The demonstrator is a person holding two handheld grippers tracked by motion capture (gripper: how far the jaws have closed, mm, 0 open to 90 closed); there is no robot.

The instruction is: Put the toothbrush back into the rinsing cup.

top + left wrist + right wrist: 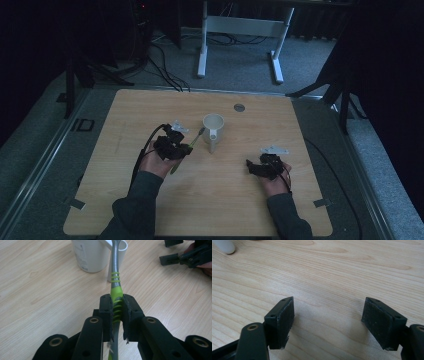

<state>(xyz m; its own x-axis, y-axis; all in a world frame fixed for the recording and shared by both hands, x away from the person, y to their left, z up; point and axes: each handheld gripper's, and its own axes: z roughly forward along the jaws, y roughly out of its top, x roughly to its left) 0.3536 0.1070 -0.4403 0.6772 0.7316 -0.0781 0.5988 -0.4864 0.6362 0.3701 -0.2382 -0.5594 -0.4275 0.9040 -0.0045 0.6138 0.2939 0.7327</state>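
A white mug [213,125] stands upright near the middle of the wooden table [150,110], its handle turned toward the person. My left gripper [186,148] is shut on a green and grey toothbrush [195,140], left of the mug. In the left gripper view its pads [106,308] squeeze the ribbed green grip of the toothbrush [115,270]. The grey shaft runs forward across the handle of the mug [90,255], and the head is cut off at the top edge. My right gripper [250,166] rests low at the right, open, with bare wood between its pads [282,320]; the left gripper view also catches this right gripper [175,258].
A small grey disc [239,107] is set into the table's far side. Tape strips mark the near corners [75,203]. Beyond the far edge lie carpet, cables and a white desk frame [240,30]. Dark curtains close in on both sides.
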